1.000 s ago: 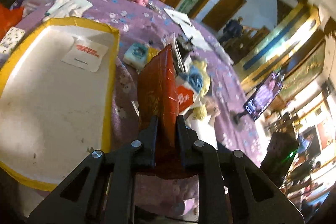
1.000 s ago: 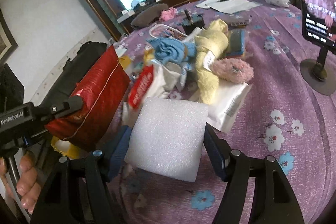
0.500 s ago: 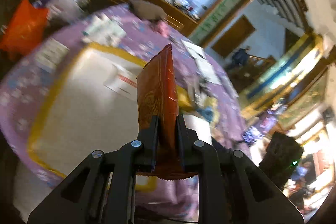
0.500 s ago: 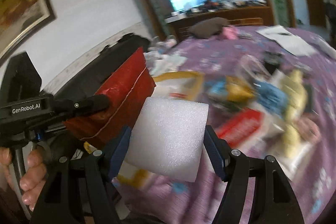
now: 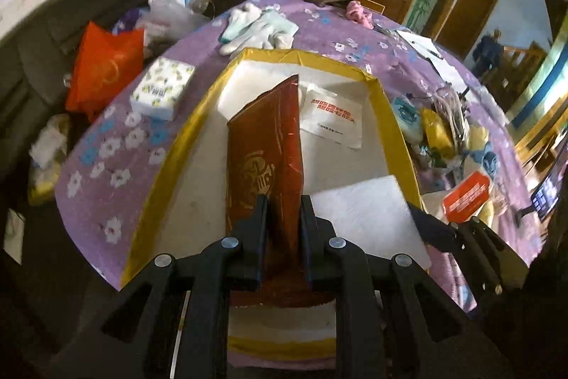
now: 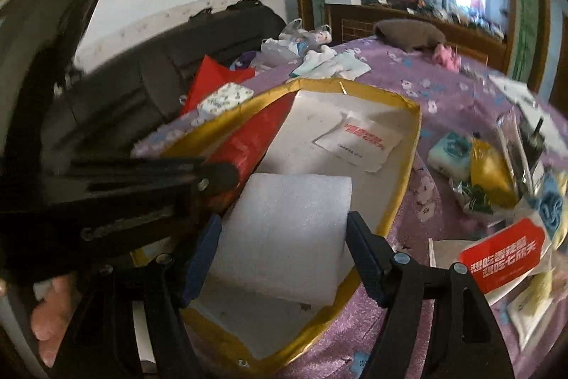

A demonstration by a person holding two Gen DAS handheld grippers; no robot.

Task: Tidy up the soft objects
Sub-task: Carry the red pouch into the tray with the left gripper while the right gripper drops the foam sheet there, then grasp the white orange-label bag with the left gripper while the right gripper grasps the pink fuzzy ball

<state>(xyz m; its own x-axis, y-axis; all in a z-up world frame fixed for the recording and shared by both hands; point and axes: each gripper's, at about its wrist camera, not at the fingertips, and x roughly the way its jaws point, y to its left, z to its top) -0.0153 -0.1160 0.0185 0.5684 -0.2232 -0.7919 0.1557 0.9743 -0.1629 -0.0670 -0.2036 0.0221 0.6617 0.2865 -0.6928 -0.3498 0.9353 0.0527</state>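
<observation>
Red packet (image 5: 269, 144) stands pinched upright in the left gripper (image 5: 283, 219), above the yellow-rimmed tray (image 5: 390, 126), whose white floor ahead looks mostly bare. Foam block (image 6: 284, 229) fills the right gripper (image 6: 284, 254), probably squeezed, just inside the tray's near rim.

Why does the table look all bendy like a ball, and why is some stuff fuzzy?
Left wrist view: the fisheye lens bulges the purple tablecloth into a dome; the red pouch in the left tongs looks sharp. Right wrist view: the same bulge, with smeared edges, while the white foam block stays clear.
</observation>
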